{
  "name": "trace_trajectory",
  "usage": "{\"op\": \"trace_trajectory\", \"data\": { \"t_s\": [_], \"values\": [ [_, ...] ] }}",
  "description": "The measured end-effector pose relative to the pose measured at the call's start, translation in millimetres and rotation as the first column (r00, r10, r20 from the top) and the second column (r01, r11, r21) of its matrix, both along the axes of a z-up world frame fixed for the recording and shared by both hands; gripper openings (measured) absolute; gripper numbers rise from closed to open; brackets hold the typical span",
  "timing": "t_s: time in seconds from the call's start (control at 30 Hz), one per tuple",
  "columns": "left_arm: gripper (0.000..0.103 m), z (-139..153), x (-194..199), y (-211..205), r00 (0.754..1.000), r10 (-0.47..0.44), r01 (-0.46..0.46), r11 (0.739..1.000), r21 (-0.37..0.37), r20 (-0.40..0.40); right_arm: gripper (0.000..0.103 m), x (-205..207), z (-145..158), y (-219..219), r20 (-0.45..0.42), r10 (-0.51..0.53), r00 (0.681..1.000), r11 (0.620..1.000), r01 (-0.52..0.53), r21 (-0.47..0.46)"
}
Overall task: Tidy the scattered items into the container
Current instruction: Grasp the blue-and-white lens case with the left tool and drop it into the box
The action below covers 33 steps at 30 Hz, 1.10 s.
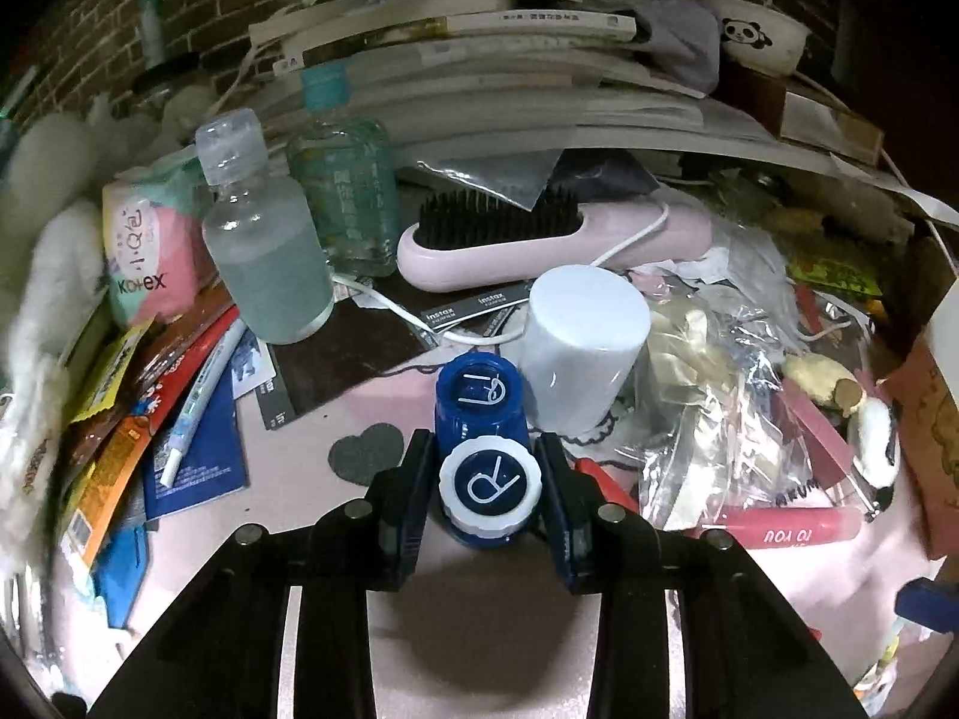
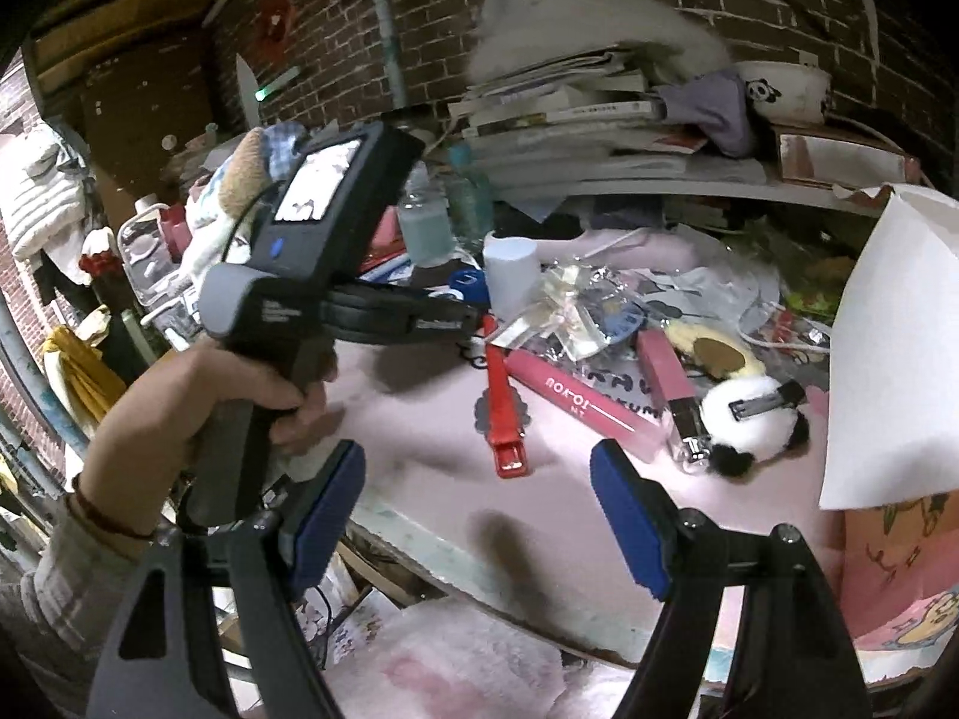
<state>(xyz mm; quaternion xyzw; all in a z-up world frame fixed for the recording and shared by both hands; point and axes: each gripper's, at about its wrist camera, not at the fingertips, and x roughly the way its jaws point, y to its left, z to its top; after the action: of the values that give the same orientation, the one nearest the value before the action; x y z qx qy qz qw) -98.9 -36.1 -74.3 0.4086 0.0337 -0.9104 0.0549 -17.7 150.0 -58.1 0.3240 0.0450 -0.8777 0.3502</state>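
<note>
Left claw (image 1: 488, 479) pinches blue contact-lens case (image 1: 488, 449) just before white cup (image 1: 584, 341), long axis pointing away. Right claw (image 2: 479, 503) gapes empty, farther off; container unidentifiable.

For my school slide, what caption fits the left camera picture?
Left gripper closes on a blue contact lens case amid desk clutter.

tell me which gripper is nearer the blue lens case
Left. The left gripper has its fingers on either side of the lens case, closed against it. The right gripper hangs open near the table edge, well back from the case.
</note>
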Motion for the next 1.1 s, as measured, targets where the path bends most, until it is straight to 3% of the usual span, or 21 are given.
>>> {"op": "trace_trajectory", "data": {
  "t_s": [0.33,0.47,0.67,0.73,0.83,1.0,1.1],
  "values": [
    [0.027,27.2,14.4,14.6,0.998,-0.052,0.051,0.998,-0.041,-0.028,0.075,-7.2,-15.7,-0.3,0.035,-0.024,0.999,1.000,0.024,-0.020],
    [0.027,47.0,26.7,20.2,0.994,-0.073,0.072,0.997,-0.022,-0.081,0.075,-7.9,-19.4,1.0,0.030,-0.036,0.999,0.999,0.036,-0.011],
    [0.027,100.0,43.7,59.5,0.955,-0.228,0.237,0.971,0.022,-0.187,0.075,-12.1,-25.9,7.2,0.013,-0.078,0.997,0.997,0.078,0.004],
    [0.027,114.5,44.3,80.0,0.929,-0.304,0.318,0.948,0.033,-0.209,0.075,-12.9,-28.9,9.2,0.016,-0.080,0.997,0.997,0.080,0.004],
    [0.027,134.4,40.8,121.5,0.868,-0.447,0.463,0.886,0.027,-0.217,0.075,-12.9,-32.3,13.4,0.018,-0.084,0.996,0.996,0.084,0.000],
    [0.027,154.0,23.5,190.4,0.738,-0.653,0.666,0.746,0.026,-0.169,0.075,-11.0,-33.6,22.1,0.014,-0.096,0.995,0.995,0.097,-0.012],
    [0.027,150.9,5.3,221.7,0.665,-0.738,0.747,0.658,0.102,-0.114,0.075,-9.4,-34.8,28.0,0.018,-0.103,0.995,0.994,0.104,-0.020]
  ]
}}
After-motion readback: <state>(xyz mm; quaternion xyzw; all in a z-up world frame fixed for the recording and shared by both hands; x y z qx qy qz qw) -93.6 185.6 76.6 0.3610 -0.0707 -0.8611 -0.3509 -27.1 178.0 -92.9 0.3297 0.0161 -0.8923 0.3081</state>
